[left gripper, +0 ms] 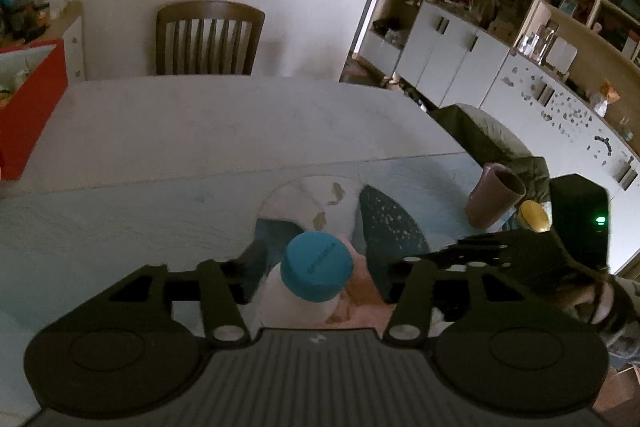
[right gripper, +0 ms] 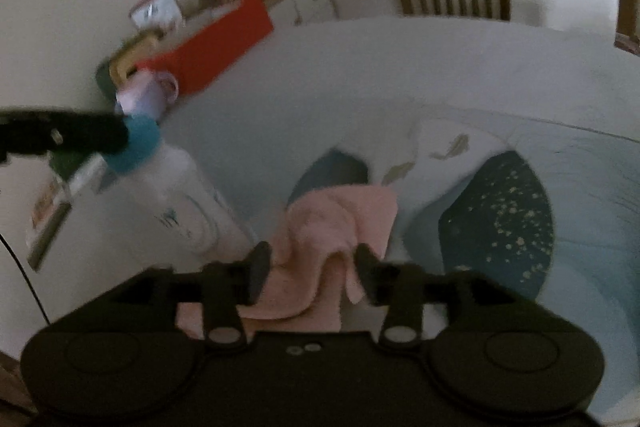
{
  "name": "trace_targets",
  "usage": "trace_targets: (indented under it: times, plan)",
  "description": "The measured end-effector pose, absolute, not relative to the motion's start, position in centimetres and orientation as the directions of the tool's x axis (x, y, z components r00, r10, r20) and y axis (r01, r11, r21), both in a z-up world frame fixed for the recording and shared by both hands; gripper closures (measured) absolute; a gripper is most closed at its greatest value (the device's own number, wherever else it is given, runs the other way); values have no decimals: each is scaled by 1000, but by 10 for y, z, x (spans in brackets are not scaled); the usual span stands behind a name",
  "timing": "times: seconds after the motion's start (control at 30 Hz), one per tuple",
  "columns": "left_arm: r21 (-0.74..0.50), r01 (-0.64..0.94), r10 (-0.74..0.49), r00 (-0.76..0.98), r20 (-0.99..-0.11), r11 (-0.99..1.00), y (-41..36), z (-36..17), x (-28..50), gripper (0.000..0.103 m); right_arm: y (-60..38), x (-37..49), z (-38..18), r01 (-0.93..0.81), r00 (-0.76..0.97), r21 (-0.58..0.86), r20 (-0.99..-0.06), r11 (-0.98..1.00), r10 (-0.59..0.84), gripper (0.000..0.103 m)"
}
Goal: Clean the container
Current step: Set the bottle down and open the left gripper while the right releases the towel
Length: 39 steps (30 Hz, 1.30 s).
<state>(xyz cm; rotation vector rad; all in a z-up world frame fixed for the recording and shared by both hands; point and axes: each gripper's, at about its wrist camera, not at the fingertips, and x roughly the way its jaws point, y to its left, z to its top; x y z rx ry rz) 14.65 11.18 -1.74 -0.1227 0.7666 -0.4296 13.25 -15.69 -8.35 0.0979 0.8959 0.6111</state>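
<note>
A white bottle with a blue cap (left gripper: 316, 267) sits between the fingers of my left gripper (left gripper: 326, 263), which is shut on it at the cap. From the right wrist view the bottle (right gripper: 180, 203) leans over the table, held at its cap by the left gripper (right gripper: 80, 137). A crumpled pink cloth (right gripper: 336, 215) lies on the tablecloth just right of the bottle. My right gripper (right gripper: 314, 273) is open, with the cloth between its fingers. In the left wrist view the cloth (left gripper: 360, 295) shows beside the bottle, and the right gripper (left gripper: 500, 255) comes in from the right, held by a hand.
A pale blue patterned cloth covers the near part of the table (left gripper: 200, 131). A brown-pink cup (left gripper: 496, 199), a yellow object (left gripper: 534, 215) and a black device with a green light (left gripper: 580, 215) stand at the right edge. A lilac mug (right gripper: 148, 91) and a red box (left gripper: 24, 107) are at the left. A chair (left gripper: 208, 39) stands at the far side.
</note>
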Motion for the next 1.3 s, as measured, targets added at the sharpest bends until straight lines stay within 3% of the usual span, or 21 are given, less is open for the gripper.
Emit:
trace_targets:
  times: [0.2, 0.5, 0.73, 1.3]
  plan:
    - [-242, 326, -404, 667, -626, 914, 114, -13, 131, 34, -165, 113, -65, -420, 540, 351, -645, 837, 541, 45]
    - [-203, 274, -340, 696, -633, 940, 113, -15, 104, 24, -157, 76, -44, -438, 576, 346, -600, 830, 555, 44]
    - [-135, 224, -257, 722, -642, 965, 104, -16, 90, 0, -156, 56, -36, -445, 598, 335, -579, 831, 554, 43]
    - [-100, 123, -159, 757, -634, 987, 60, -18, 47, 0, -179, 26, -27, -469, 604, 316, -566, 825, 560, 43]
